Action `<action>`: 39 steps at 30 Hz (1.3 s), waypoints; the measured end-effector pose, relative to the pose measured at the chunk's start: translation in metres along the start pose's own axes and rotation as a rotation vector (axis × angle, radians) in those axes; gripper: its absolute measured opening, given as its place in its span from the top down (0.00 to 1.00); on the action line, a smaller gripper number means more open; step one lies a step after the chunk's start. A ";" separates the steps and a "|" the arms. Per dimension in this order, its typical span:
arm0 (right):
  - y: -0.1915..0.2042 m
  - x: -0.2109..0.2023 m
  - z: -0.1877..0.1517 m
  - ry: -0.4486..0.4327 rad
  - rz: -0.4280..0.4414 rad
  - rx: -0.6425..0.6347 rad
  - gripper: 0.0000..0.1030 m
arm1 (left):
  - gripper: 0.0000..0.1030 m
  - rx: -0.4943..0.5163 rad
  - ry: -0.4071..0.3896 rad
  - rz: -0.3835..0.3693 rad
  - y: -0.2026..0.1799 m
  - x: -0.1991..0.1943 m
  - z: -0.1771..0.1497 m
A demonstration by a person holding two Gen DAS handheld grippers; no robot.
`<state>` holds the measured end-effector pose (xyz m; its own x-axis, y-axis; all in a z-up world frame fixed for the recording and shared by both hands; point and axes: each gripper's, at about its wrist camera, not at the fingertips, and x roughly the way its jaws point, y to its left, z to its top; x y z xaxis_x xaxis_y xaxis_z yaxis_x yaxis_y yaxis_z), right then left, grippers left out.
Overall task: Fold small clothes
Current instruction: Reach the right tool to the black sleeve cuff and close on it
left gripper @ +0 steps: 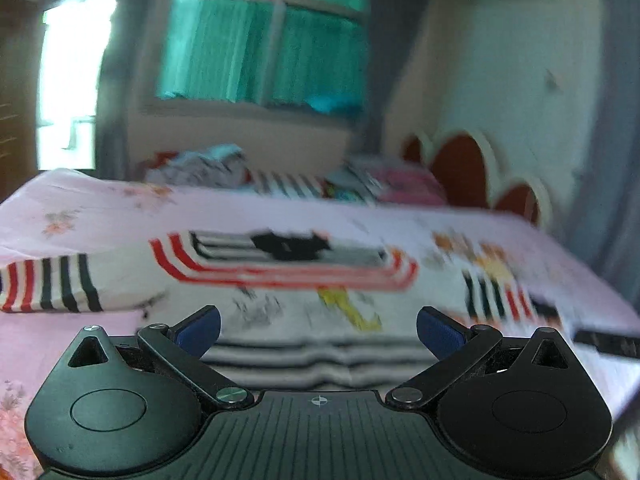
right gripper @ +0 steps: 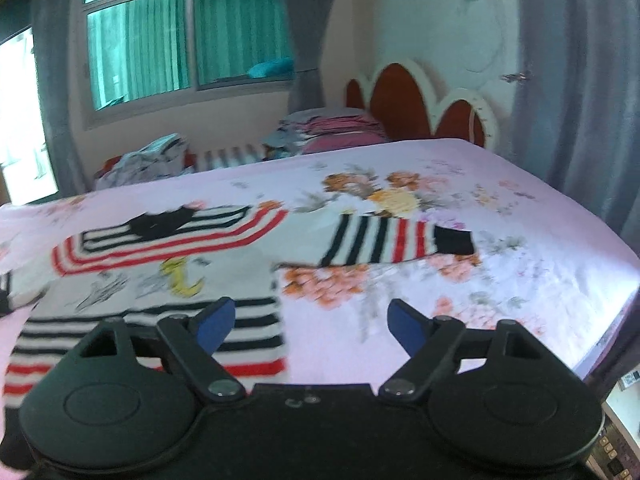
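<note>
Both tools (left gripper: 318,330) (right gripper: 310,322) gape; sweater (right gripper: 168,264) blurred.

Daylit window (left gripper: 264,44); motion blur, prob. fisheye warp.

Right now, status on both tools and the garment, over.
Left tool open, empty. Right tool open, empty. Striped sweater spread flat on the bed, sleeves out, unfolded. Nothing between tools and sweater.
</note>
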<state>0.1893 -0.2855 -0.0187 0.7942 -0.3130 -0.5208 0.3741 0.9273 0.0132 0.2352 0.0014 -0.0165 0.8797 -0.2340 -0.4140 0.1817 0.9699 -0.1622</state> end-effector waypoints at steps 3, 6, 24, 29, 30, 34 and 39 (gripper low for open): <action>-0.024 0.030 0.010 0.016 -0.007 0.069 0.35 | 0.00 -0.003 -0.014 -0.004 -0.003 0.021 0.007; -0.053 0.068 0.024 0.030 -0.009 0.155 0.45 | 0.00 0.016 0.040 0.007 -0.013 0.052 0.016; -0.202 0.282 0.028 0.212 -0.032 0.522 0.64 | 0.00 0.012 0.310 0.147 -0.103 0.227 0.021; -0.207 0.299 0.023 0.196 -0.010 0.554 0.65 | 0.00 -0.012 0.318 0.190 -0.093 0.236 0.025; -0.207 0.301 0.023 0.192 -0.017 0.551 0.70 | 0.00 -0.016 0.314 0.199 -0.088 0.236 0.025; -0.206 0.306 0.026 0.179 -0.052 0.528 0.85 | 0.00 -0.040 0.306 0.271 -0.063 0.233 0.028; -0.161 0.295 0.054 0.088 -0.058 0.315 0.92 | 0.00 -0.089 0.275 0.290 -0.014 0.223 0.031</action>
<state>0.3898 -0.5381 -0.1282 0.7284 -0.3315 -0.5996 0.5578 0.7952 0.2379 0.4424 -0.0622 -0.0783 0.7360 0.0272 -0.6764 -0.1060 0.9915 -0.0755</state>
